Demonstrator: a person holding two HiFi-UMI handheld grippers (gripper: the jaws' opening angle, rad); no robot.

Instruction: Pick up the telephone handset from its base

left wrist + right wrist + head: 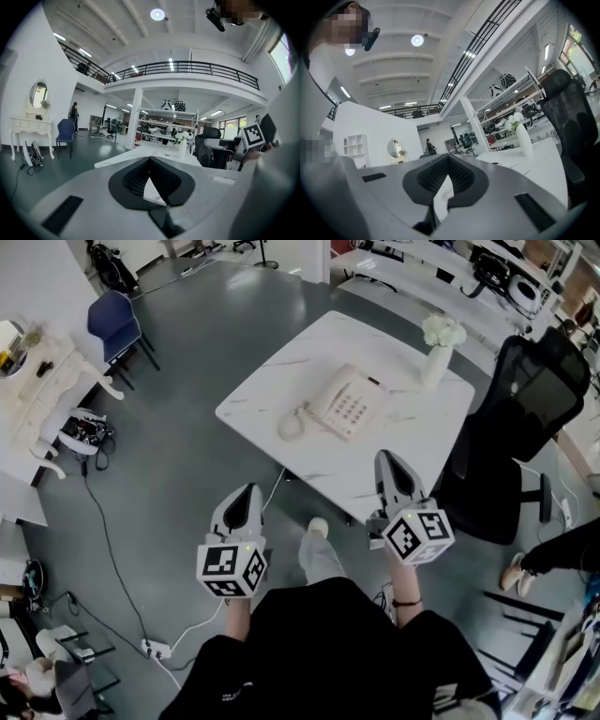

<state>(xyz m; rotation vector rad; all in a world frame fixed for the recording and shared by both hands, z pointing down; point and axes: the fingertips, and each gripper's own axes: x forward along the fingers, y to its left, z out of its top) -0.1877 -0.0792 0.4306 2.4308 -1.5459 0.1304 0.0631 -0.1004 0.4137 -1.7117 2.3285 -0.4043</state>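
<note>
With your left gripper and right gripper both pressed together and empty near the desk edge, reaching for the handset on its base without spreading one will likely just shove the phone.

The keys on the telephone are too small to read; the edge crops a person's leg.

Head view looks steeply down on the table; both gripper views (low, nearly level) share its vase.
</note>
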